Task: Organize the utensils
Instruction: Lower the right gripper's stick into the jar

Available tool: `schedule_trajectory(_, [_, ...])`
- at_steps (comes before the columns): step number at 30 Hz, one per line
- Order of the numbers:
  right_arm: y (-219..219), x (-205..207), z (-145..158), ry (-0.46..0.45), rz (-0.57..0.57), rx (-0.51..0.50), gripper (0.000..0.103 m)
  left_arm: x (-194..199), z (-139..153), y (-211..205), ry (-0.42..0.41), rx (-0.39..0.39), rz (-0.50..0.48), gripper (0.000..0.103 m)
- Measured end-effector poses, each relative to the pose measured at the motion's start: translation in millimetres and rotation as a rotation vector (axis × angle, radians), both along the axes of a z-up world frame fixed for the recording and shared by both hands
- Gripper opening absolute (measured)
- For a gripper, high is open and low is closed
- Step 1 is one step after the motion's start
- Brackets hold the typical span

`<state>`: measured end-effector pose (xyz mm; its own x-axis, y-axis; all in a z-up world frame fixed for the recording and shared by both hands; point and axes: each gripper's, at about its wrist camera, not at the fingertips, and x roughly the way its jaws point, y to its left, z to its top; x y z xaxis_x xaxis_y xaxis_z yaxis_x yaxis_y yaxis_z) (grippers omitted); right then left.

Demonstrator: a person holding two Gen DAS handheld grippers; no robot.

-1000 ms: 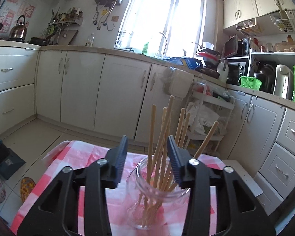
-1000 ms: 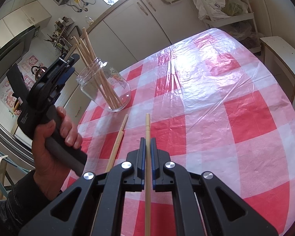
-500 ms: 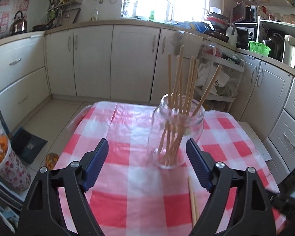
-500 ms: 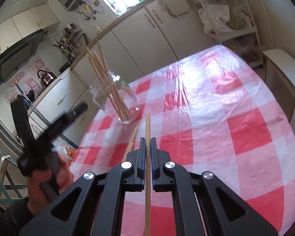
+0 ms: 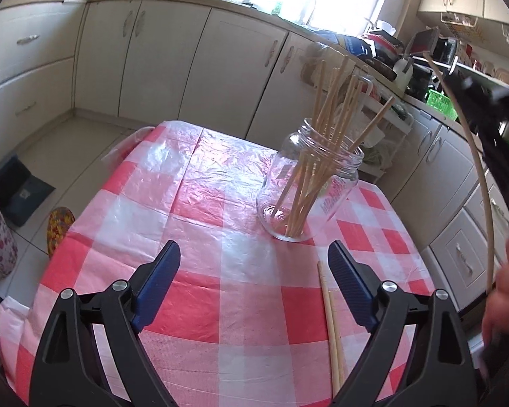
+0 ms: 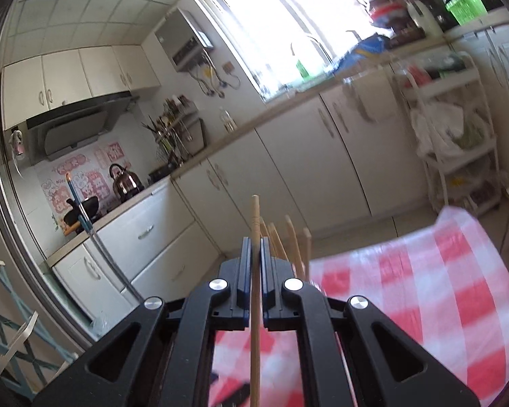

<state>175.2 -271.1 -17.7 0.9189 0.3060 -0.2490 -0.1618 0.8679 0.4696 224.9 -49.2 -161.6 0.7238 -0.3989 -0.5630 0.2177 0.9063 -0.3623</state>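
Observation:
A clear glass jar holding several wooden chopsticks stands on the red-and-white checked tablecloth. My left gripper, its jaws still opening, hovers wide over the cloth short of the jar with nothing between them. Two loose chopsticks lie on the cloth beside its right finger. My right gripper is shut on a single chopstick, raised high; the tips of the jar's chopsticks show just past its fingers. In the left wrist view that gripper and its chopstick appear at the right edge.
White kitchen cabinets and a cluttered counter run behind the table. A white trolley rack stands beyond the table's far edge. A dustpan and a slipper lie on the floor to the left.
My left gripper let go of the jar, opened wide and drew back from it. My right gripper lifted its chopstick off the table and tilted up toward the jar's tops.

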Motion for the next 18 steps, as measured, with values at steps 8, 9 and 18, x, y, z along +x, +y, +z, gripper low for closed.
schedule_trajectory(8, [15.8,74.9,10.9,-0.09,-0.112,-0.041,0.006,4.7,-3.2,0.6,0.012,-0.048,-0.03,0.086])
schedule_trajectory(9, [15.3,82.9,8.3,-0.094,-0.13,-0.04,0.006,4.7,-3.4,0.9,0.012,-0.052,-0.031,0.086])
schedule_trajectory(18, [21.1,111.0,-14.8,-0.109,-0.195,-0.107,0.006,4.5,-6.7,9.9,0.018,-0.115,-0.038,0.086])
